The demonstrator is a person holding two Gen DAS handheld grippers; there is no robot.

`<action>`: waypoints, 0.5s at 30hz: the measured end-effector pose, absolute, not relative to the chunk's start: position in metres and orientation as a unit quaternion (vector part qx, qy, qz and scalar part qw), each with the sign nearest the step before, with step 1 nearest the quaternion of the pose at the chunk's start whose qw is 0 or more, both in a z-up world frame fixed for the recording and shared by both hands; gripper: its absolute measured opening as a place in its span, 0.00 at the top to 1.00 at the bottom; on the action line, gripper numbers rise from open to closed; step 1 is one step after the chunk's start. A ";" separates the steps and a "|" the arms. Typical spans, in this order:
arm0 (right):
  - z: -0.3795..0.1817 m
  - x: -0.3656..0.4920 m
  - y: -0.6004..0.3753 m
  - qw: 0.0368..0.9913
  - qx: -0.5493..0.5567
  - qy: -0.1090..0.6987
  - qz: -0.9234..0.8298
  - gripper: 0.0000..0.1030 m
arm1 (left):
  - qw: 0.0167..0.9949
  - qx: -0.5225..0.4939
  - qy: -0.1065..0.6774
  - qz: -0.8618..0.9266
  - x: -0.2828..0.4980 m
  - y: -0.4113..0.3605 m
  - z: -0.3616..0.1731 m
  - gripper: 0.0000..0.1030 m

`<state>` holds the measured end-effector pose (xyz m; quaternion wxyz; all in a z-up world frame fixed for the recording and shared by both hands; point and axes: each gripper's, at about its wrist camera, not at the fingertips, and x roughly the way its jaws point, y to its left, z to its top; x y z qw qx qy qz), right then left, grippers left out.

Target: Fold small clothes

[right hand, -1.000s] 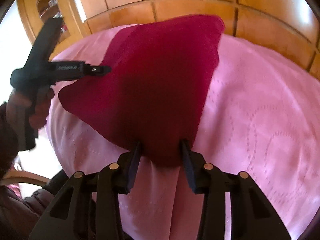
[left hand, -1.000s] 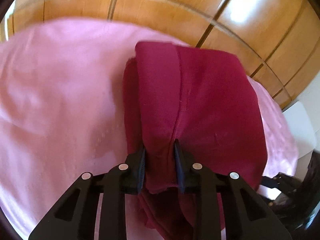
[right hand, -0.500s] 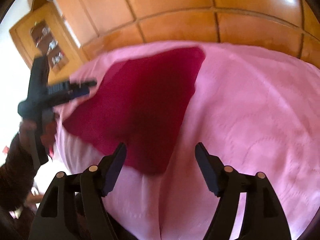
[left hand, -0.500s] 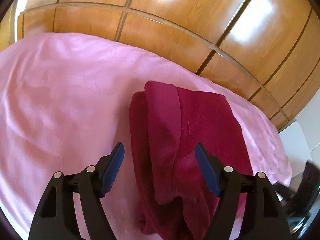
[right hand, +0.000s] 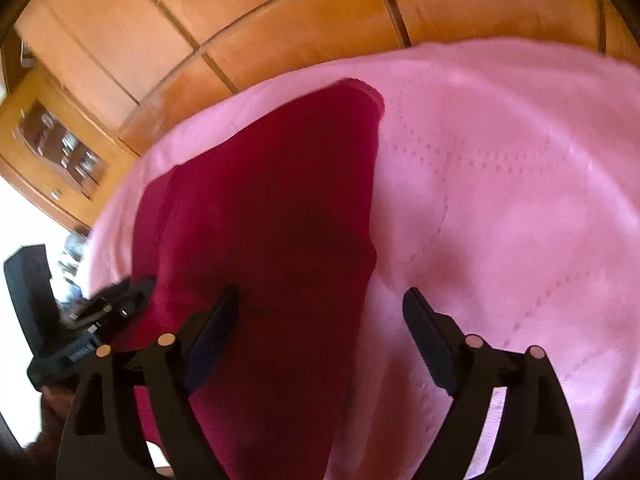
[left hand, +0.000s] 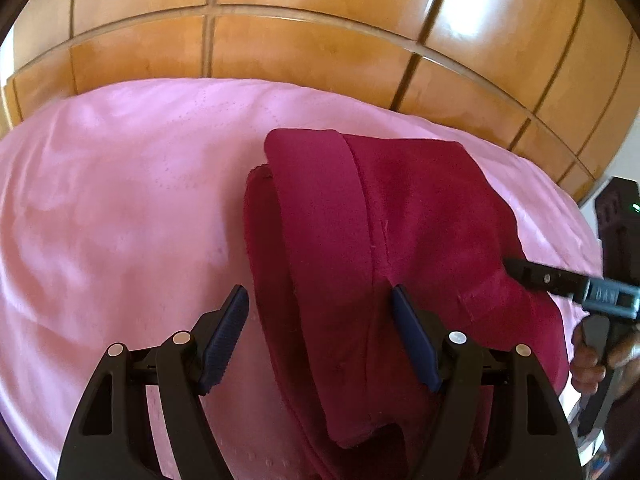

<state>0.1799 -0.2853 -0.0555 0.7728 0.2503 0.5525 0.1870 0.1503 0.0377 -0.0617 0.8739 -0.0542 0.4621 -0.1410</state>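
A dark red garment (left hand: 380, 248) lies folded on a pink sheet (left hand: 128, 208), with a band-like hem along its left side. My left gripper (left hand: 320, 312) is open, its jaws spread over the garment's near left edge, holding nothing. In the right wrist view the garment (right hand: 272, 220) stretches away from me. My right gripper (right hand: 320, 312) is open above its near end and the pink sheet (right hand: 500, 200). The right gripper's tip also shows in the left wrist view (left hand: 516, 270), touching the garment's right edge. The left gripper appears at the left of the right wrist view (right hand: 132, 292).
A wooden panelled wall (left hand: 320, 40) runs behind the sheet. A glass-fronted wooden cabinet (right hand: 60, 148) stands at the far left of the right wrist view. The pink sheet's edge falls away at the right (left hand: 576, 216).
Both grippers were shut on the garment a second ago and have opened and let it go. The garment now lies flat. Both grippers have since moved closer over it.
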 end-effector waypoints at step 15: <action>-0.072 0.198 -0.286 0.727 0.321 0.544 0.270 0.16 | 0.876 -0.084 0.440 -0.180 0.149 0.049 -0.072 0.27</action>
